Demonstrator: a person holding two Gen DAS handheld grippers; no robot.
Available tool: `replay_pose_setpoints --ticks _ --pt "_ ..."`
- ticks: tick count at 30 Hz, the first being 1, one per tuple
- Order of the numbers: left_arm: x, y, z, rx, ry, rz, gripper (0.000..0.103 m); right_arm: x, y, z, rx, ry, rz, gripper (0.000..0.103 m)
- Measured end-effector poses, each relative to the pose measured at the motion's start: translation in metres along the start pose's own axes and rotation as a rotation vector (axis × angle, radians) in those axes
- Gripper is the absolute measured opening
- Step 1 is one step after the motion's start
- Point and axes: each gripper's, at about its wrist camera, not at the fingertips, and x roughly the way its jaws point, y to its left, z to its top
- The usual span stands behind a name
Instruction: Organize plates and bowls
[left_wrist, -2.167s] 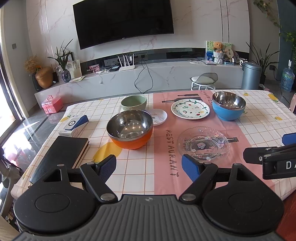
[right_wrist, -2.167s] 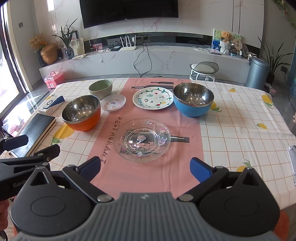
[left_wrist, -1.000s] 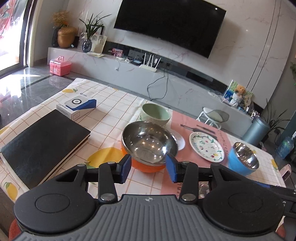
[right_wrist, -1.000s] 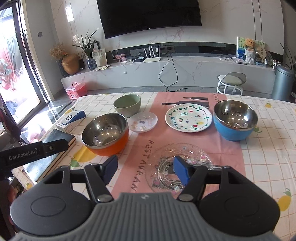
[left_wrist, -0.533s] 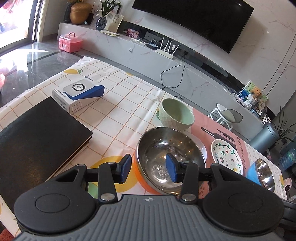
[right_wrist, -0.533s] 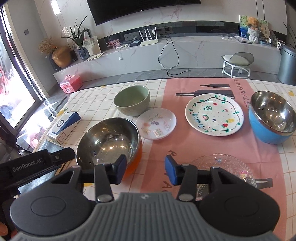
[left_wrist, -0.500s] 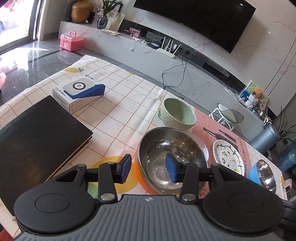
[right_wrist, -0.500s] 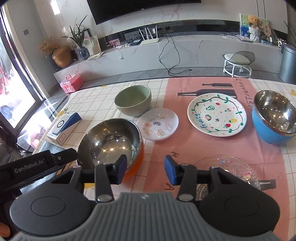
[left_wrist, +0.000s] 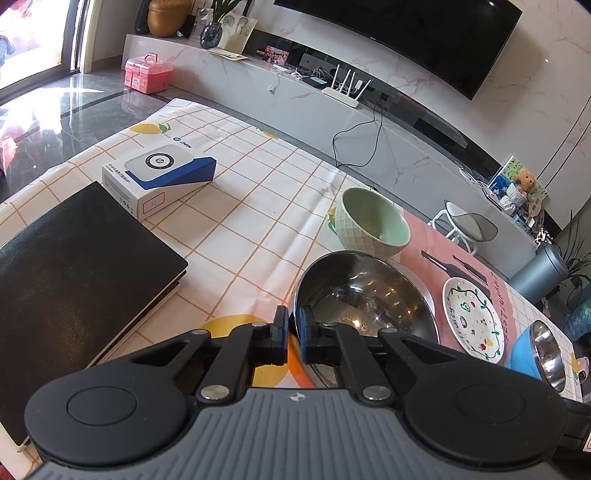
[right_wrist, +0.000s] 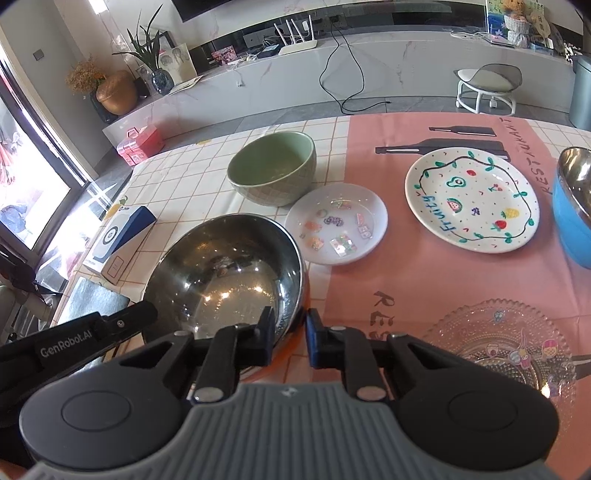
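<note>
My left gripper (left_wrist: 293, 335) has just clamped onto the near-left rim of the orange steel-lined bowl (left_wrist: 364, 295), one pad outside the wall and one inside. My right gripper (right_wrist: 290, 338) has been closing too, and straddles the near-right rim of the same bowl (right_wrist: 225, 269), one pad inside and one outside; I cannot tell whether its pads press the wall. The bowl sits on the checked tablecloth (left_wrist: 258, 206). Just behind it stands the green bowl (right_wrist: 273, 171), and beside that the small white saucer (right_wrist: 336, 229). Farther right on the pink runner (right_wrist: 424, 280) lies the painted fruit plate (right_wrist: 471, 199), with the blue bowl (right_wrist: 574, 206) at the edge. The glass plate (right_wrist: 517, 347) lies near my right gripper. To my left lie a black book (left_wrist: 74, 266) and a blue-and-white box (left_wrist: 159, 177).
</note>
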Motion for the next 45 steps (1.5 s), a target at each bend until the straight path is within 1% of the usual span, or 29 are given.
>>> replay_pose_setpoints --ticks 4,9,15,20,24,26,30,34,36,39,42,45 --pt "-0.016 -0.006 -0.003 0.025 -0.010 -0.002 0.006 -0.012 -0.002 -0.002 0.019 0.009 0.007 0.014" --pt "-0.043 -0.012 -0.013 0.031 -0.003 -0.012 0.006 -0.042 -0.008 -0.014 0.030 -0.003 0.023 0.014" --pt "-0.075 -0.019 -0.036 0.041 0.006 -0.028 0.006 -0.075 -0.023 -0.038 0.062 0.029 0.058 0.014" --pt "-0.085 -0.019 -0.058 0.041 0.042 -0.032 0.006 -0.095 -0.036 -0.062 0.089 0.057 0.063 0.014" --pt "-0.084 -0.018 -0.072 0.047 0.068 -0.024 0.006 -0.100 -0.041 -0.078 0.103 0.084 0.055 0.014" --pt "-0.083 -0.014 -0.078 0.033 0.091 -0.030 0.006 -0.101 -0.044 -0.084 0.109 0.095 0.049 0.014" --pt "-0.078 -0.010 -0.086 0.018 0.104 -0.030 0.006 -0.103 -0.045 -0.092 0.100 0.096 0.027 0.014" --pt "-0.078 -0.008 -0.090 0.023 0.076 -0.013 0.005 -0.100 -0.047 -0.095 0.103 0.084 0.039 0.014" --pt "-0.076 -0.005 -0.091 0.016 0.074 -0.007 0.005 -0.098 -0.046 -0.095 0.107 0.081 0.051 0.014" --pt "-0.075 -0.002 -0.090 0.012 0.061 -0.009 0.005 -0.093 -0.044 -0.096 0.102 0.093 0.050 0.013" --pt "-0.075 -0.002 -0.089 0.020 0.060 -0.002 0.005 -0.090 -0.042 -0.096 0.101 0.084 0.052 0.013" --pt "-0.076 -0.002 -0.088 0.029 0.049 0.029 0.005 -0.088 -0.039 -0.094 0.094 0.084 0.060 0.013"
